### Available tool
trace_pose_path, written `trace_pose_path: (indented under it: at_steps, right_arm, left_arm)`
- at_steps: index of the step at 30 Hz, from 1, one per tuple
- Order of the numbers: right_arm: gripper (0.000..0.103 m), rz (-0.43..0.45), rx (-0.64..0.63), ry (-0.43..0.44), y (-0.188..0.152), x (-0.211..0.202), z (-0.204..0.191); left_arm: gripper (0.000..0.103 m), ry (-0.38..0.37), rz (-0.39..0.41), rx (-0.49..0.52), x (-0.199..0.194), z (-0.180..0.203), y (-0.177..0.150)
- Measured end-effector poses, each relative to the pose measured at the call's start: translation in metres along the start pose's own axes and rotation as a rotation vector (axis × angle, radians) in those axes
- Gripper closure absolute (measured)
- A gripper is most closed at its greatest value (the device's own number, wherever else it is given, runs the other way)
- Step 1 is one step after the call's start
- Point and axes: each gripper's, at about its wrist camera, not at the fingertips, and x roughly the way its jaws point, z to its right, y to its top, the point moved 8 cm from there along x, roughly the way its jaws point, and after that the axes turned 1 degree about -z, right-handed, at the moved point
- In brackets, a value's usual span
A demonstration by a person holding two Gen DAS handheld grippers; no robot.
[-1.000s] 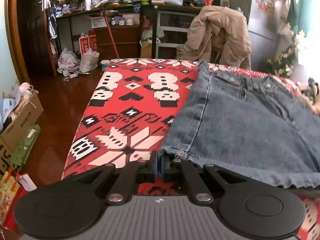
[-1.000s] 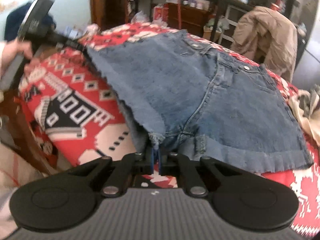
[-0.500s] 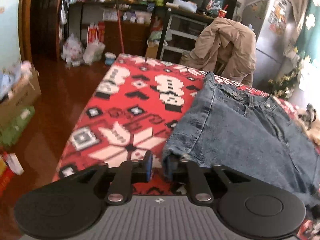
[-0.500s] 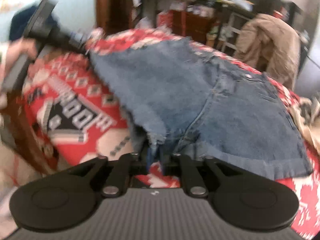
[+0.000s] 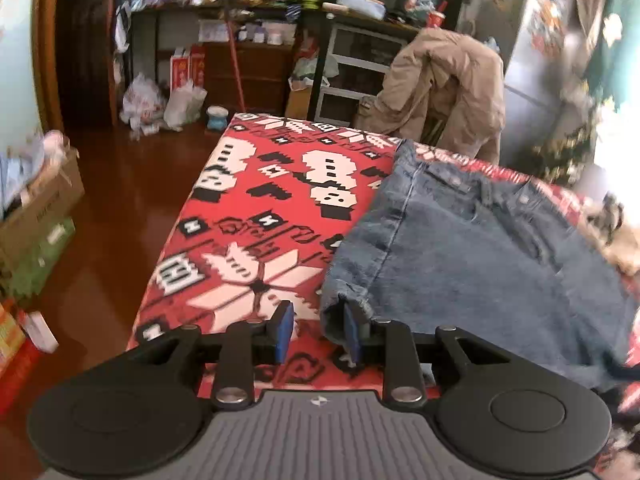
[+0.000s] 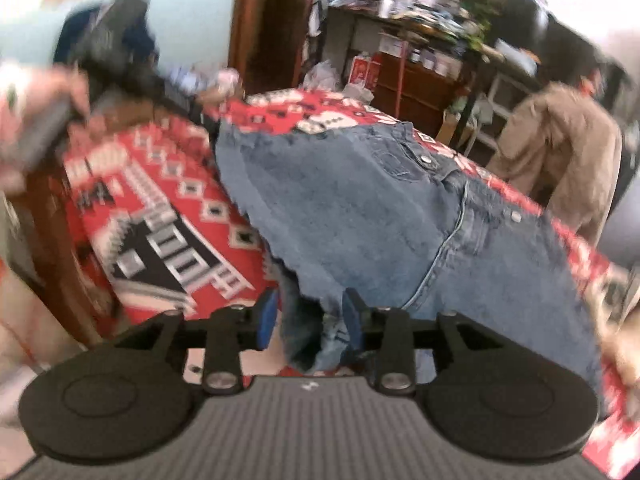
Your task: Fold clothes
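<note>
bare red patterned cloth (image 5: 256,216) left of denim shorts (image 5: 460,256), tan jacket (image 5: 444,88) crowding far edge

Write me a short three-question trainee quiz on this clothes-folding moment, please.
1. True or false: both tongs are open.
2. What garment lies on the red cloth? A) shirt B) denim shorts C) towel
3. Fill in: a tan ____ hangs over the chair beyond the table.

Key:
1. True: the left tongs and right tongs both gape, with denim hem between the right jaws.
2. B, the shorts.
3. jacket.
</note>
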Motion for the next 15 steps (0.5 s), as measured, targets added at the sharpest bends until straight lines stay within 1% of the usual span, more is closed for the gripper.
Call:
trace_pose_path:
  at_steps: [1, 4, 7, 8, 11, 12, 14, 15]
  right_arm:
    - [0.061, -0.007, -0.019, 0.007, 0.000, 0.003, -0.003]
    - [0.061, -0.016, -0.044, 0.026, 0.001, 0.012, -0.010]
    - [0.068, -0.029, -0.113, -0.012, 0.001, 0.020, -0.013]
    - [0.075, -0.030, -0.137, -0.025, 0.000, 0.021, -0.014]
    - [0.080, -0.033, -0.148, -0.031, -0.001, 0.024, -0.014]
    - [0.081, -0.033, -0.139, -0.027, -0.001, 0.024, -0.013]
    - [0.086, -0.035, -0.116, -0.015, -0.002, 0.023, -0.011]
    - [0.087, -0.036, -0.110, -0.012, -0.002, 0.024, -0.010]
  left_arm:
    - [0.063, -0.017, -0.003, -0.034, -0.004, -0.001, 0.000]
    - [0.060, -0.041, -0.017, -0.119, -0.007, -0.006, 0.000]
    - [0.056, -0.054, -0.034, -0.199, -0.007, -0.010, 0.000]
    - [0.056, -0.051, -0.044, -0.218, -0.003, -0.012, -0.001]
    - [0.056, -0.056, -0.083, -0.282, 0.010, -0.019, -0.005]
    - [0.059, -0.061, -0.093, -0.301, 0.014, -0.020, -0.006]
    - [0.062, -0.070, -0.112, -0.333, 0.020, -0.022, -0.008]
    - [0.065, -0.073, -0.114, -0.339, 0.022, -0.022, -0.007]
